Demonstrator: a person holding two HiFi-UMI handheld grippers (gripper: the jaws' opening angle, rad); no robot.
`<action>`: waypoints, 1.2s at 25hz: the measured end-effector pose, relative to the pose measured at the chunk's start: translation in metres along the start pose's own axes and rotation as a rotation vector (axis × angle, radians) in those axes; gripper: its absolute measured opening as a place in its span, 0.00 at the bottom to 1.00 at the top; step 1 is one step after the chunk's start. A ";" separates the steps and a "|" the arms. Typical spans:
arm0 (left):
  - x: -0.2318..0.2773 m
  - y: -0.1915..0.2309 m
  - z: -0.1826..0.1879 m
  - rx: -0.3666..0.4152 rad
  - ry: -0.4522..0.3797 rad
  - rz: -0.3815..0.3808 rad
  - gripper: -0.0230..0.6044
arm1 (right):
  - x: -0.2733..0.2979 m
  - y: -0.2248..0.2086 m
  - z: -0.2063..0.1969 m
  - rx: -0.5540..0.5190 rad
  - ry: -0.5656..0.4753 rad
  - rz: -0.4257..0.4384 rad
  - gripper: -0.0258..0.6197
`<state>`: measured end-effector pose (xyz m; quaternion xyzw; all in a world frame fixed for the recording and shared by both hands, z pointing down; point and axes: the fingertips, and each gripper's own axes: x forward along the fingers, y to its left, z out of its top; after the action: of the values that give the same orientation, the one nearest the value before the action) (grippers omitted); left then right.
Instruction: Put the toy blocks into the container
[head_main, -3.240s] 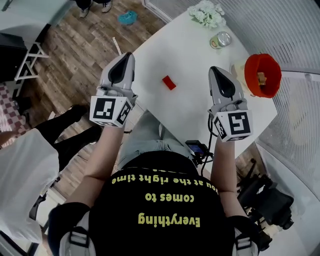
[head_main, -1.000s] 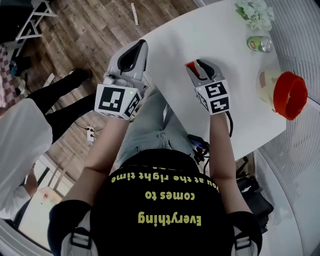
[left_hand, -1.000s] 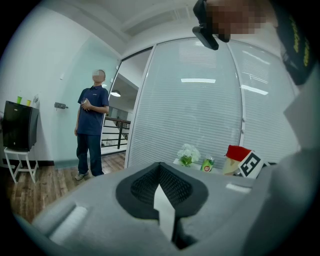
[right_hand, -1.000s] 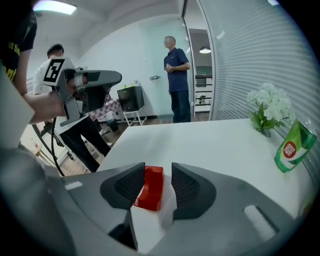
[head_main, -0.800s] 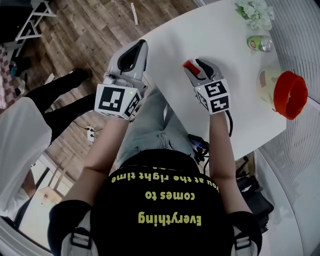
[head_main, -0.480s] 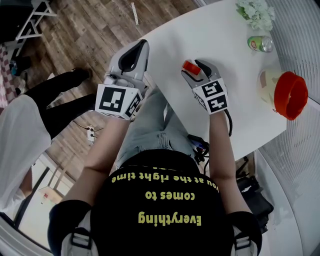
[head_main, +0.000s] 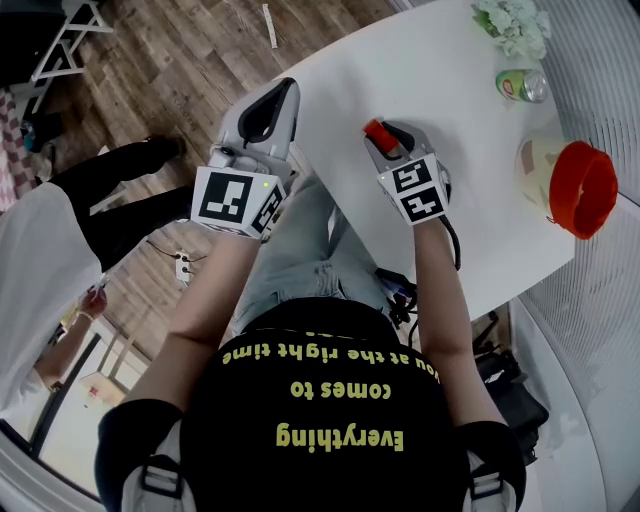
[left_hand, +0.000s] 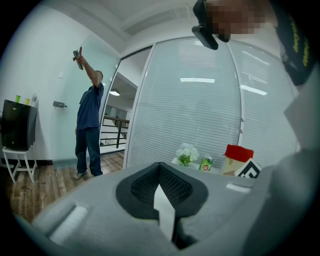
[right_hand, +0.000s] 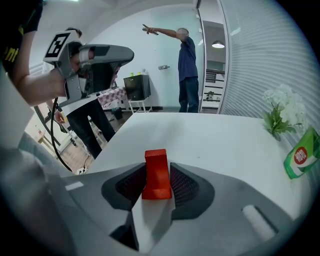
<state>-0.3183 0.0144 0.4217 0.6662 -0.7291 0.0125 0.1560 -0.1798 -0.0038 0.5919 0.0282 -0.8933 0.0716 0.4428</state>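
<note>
Right gripper view: grasping step, right gripper (right_hand: 157, 187) just closing on red block (right_hand: 156, 165) between its jaws, left gripper (left_hand: 160, 189) shut, empty; next, lift toward container (head_main: 583, 188).

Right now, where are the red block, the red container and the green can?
red block (right_hand: 156, 175): right gripper view, middle of its near face.
red container (head_main: 580, 190): head view, its red wall.
green can (head_main: 521, 86): head view, its side.

Bright even light, faint shadows on the table (head_main: 480, 200), fisheye warp, dark vignetted corners
</note>
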 end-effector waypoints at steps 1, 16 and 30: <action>0.001 0.000 0.000 0.001 0.000 -0.001 0.03 | 0.000 0.000 0.000 0.003 0.000 0.000 0.28; 0.012 -0.013 0.011 0.024 -0.002 -0.051 0.03 | -0.037 -0.014 0.011 0.189 -0.119 0.026 0.27; 0.025 -0.042 0.033 0.047 -0.018 -0.138 0.03 | -0.109 -0.047 0.026 0.265 -0.273 -0.118 0.27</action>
<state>-0.2859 -0.0222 0.3890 0.7184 -0.6825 0.0130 0.1342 -0.1287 -0.0555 0.4952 0.1481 -0.9246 0.1579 0.3133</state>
